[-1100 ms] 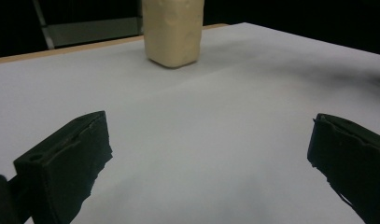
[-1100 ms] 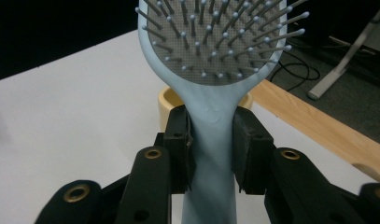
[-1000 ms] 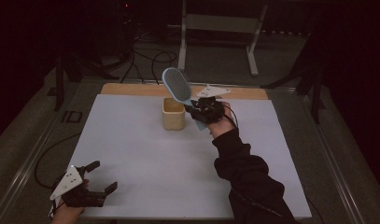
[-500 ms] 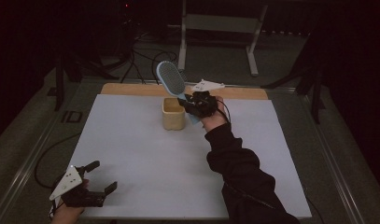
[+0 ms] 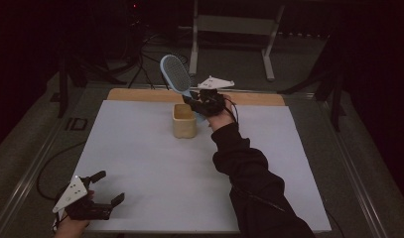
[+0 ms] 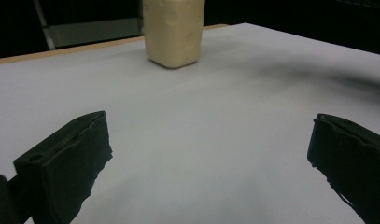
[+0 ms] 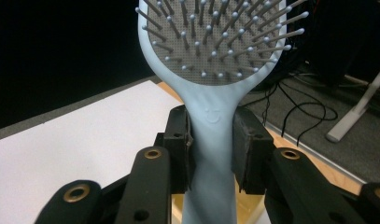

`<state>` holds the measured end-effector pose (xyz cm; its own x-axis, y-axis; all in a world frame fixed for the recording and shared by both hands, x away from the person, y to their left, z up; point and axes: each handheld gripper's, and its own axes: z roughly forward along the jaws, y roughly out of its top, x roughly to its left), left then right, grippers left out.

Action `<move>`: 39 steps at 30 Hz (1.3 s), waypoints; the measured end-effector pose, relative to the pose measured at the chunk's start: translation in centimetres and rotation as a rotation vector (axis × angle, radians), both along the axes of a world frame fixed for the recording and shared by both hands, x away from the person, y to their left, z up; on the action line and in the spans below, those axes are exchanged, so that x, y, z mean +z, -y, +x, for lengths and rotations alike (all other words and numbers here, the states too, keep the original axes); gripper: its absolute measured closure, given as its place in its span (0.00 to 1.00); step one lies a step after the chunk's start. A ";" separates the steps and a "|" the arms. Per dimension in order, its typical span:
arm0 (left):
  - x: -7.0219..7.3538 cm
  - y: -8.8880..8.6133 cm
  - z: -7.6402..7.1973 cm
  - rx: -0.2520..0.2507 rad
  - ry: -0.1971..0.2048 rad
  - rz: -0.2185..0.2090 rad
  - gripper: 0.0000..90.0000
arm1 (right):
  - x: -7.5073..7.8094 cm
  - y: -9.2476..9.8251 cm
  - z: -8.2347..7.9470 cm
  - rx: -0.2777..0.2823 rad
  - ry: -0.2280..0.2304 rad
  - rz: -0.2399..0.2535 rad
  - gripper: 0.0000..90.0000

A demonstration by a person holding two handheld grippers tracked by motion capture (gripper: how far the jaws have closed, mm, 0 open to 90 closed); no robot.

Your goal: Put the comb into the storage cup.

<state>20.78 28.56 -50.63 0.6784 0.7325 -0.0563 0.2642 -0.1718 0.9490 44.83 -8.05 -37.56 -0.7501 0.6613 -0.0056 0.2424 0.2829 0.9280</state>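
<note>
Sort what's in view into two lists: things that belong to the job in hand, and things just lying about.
In the job:
- hairbrush, pale blue, clamped by its handle in the right gripper
- beige cup, just beside and below the brush

Lying about:
- left gripper, jaws open, holding nothing, at the near corner of the table
- metal stand and cables on the floor beyond

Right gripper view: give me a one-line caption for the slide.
Right gripper clamps the handle of a pale blue hairbrush, bristles facing the camera, above the white table.
</note>
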 end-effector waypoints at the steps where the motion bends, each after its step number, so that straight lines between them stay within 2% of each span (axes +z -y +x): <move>1: 0.0 0.0 0.0 0.001 0.000 -0.002 0.00 | 0.0 -0.2 0.1 0.007 0.005 -0.003 0.78; 14: 0.0 -0.1 0.0 -0.001 0.000 -0.010 0.00 | 0.4 -2.4 1.8 0.000 0.038 0.038 0.78; 18: 0.0 -0.2 0.0 -0.002 -0.001 -0.014 0.00 | 0.5 -2.8 2.1 -0.026 0.086 0.060 0.78; 21: 0.0 -0.2 0.0 -0.002 -0.002 -0.014 0.00 | 0.6 -2.9 2.4 -0.037 0.098 0.089 0.78; 27: 0.0 -0.2 0.0 -0.002 -0.003 -0.017 0.00 | 0.2 -2.8 3.1 -0.039 0.095 0.111 0.78; 30: 0.0 -0.2 0.0 -0.002 -0.003 -0.019 0.00 | -0.6 -2.7 3.7 -0.048 0.082 0.139 0.78; 39: 0.0 -0.3 0.0 -0.005 -0.002 -0.017 0.00 | -2.4 -2.9 4.4 -0.044 0.065 0.132 0.78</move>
